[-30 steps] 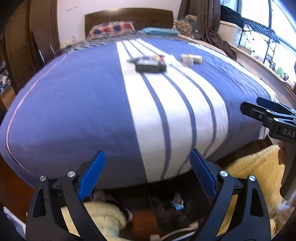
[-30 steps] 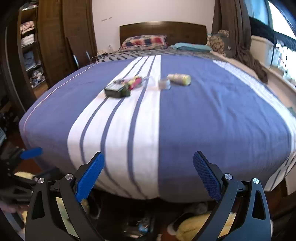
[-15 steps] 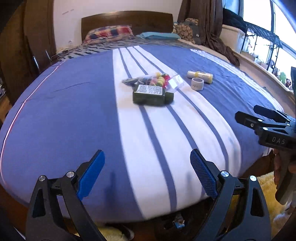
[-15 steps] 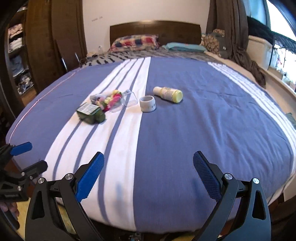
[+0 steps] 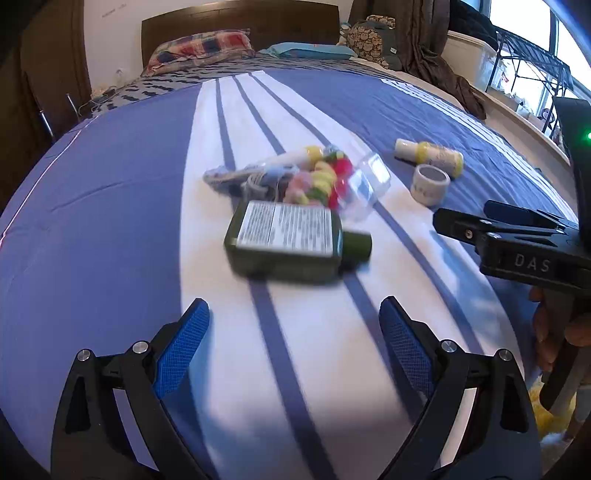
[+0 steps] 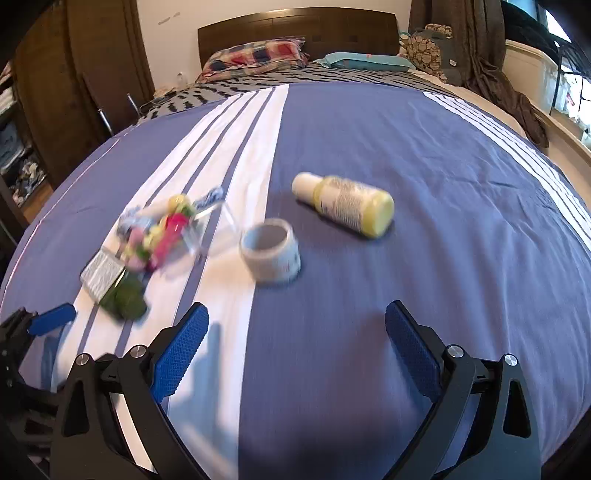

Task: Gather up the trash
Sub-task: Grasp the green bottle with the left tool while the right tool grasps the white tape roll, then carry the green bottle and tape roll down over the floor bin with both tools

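The left claw (image 5: pixel 293 338) hangs over the near part of the bed (image 5: pixel 110 206), its blue-padded fingers (image 5: pixel 181 349) spread wide with nothing between them. Just ahead of it on the white stripe of the blue bedcover lies a dark green bottle (image 5: pixel 291 243) on its side, label up and cap pointing right. Touching its far edge is a clear plastic bag (image 5: pixel 325 181) stuffed with small pink, yellow and green bits; motion blur makes it hard to tell what those pieces are, possibly wrappers. A crumpled blue-and-white scrap (image 5: pixel 221 179) pokes out at the bag's left end. To the right of the bag stands a small white tub (image 5: pixel 430 184), open side up, and just behind it a yellow bottle (image 5: pixel 430 157) with a white cap lies on its side. The right claw (image 6: pixel 297 341) hovers over the blue part of the cover, fingers likewise spread and holding nothing; the tub sits ahead of it, slightly left, with the yellow bottle beyond and to the right. In the left wrist view that claw shows side-on at the right edge, gripped by a hand (image 5: pixel 561 332). At the head of the bed are a plaid pillow (image 6: pixel 255 55), a teal pillow (image 6: pixel 365 61) and a dark wooden headboard (image 6: pixel 295 26).
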Motion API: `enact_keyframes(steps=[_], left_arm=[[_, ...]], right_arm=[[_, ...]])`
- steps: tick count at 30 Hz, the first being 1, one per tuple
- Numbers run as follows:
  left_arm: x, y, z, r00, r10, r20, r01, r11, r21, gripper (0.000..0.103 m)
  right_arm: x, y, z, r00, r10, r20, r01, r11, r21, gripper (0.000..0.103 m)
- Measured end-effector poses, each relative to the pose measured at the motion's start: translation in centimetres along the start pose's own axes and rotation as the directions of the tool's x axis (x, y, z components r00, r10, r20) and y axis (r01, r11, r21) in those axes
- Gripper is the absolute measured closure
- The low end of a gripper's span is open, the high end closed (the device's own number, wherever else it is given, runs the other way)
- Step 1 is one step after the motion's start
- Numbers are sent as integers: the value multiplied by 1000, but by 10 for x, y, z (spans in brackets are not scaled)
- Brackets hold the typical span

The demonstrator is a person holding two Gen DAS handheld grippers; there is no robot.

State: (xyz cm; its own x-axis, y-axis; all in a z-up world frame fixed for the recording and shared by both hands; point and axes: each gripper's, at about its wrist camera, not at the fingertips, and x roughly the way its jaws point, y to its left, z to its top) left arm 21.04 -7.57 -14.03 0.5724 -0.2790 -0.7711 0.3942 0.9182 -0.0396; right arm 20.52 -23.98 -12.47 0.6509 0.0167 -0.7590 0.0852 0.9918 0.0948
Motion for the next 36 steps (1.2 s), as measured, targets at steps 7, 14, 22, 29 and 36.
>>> enact_keyframes(steps=[7, 14, 22, 29, 36], left_arm=[[18, -3, 20, 1000, 1, -2, -1, 1000, 28, 14], [26, -3, 29, 1000, -9, -8, 10, 999, 42, 22], [9, -4, 13, 1000, -16, 1, 16, 999, 33, 22], [-25, -5, -22, 1000, -18, 11, 19, 1000, -13, 22], [-69, -15, -58, 999, -6, 37, 7, 1000, -11, 22]], right_arm=[[14, 8, 15, 1000, 10, -6, -11, 999, -31, 29], [19, 16, 18, 1000, 3, -7, -3, 998, -69, 62], [0, 19, 3, 1000, 13, 24, -12, 997, -82, 69], [-35, 27, -29, 999, 42, 25, -39, 995, -94, 69], [-70, 37, -66, 997, 68, 26, -64, 990, -122, 69]])
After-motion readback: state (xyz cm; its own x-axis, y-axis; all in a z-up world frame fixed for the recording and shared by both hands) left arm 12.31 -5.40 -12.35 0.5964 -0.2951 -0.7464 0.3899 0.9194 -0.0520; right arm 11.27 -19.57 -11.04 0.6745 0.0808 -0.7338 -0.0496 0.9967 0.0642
